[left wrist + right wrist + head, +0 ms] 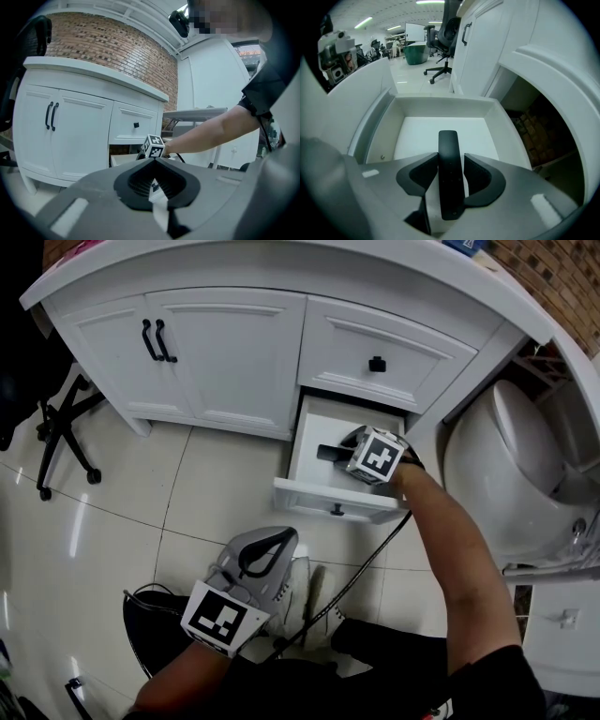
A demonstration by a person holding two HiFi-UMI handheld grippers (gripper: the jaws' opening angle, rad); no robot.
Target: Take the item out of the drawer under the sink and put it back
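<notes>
The lower drawer [307, 491] of the white vanity stands pulled open. My right gripper [343, 448] hovers over it, shut on a slim black remote-like item [329, 453]. In the right gripper view the item [448, 145] stands lengthwise between the jaws of my right gripper [450, 165], above the drawer's bare white floor [417, 136]. My left gripper [284, 537] hangs low over the tiled floor in front of the drawer, shut and holding nothing. From the left gripper [153, 162] I see the right gripper's marker cube [153, 146] at the drawer [123, 159].
Above the open drawer is a shut drawer with a black knob [377, 364]. Left of it are two cabinet doors [187, 352]. A white toilet [511, 474] stands close at the right. An office chair's base [56, 427] is at the left. A black cable [366, 568] trails from the right gripper.
</notes>
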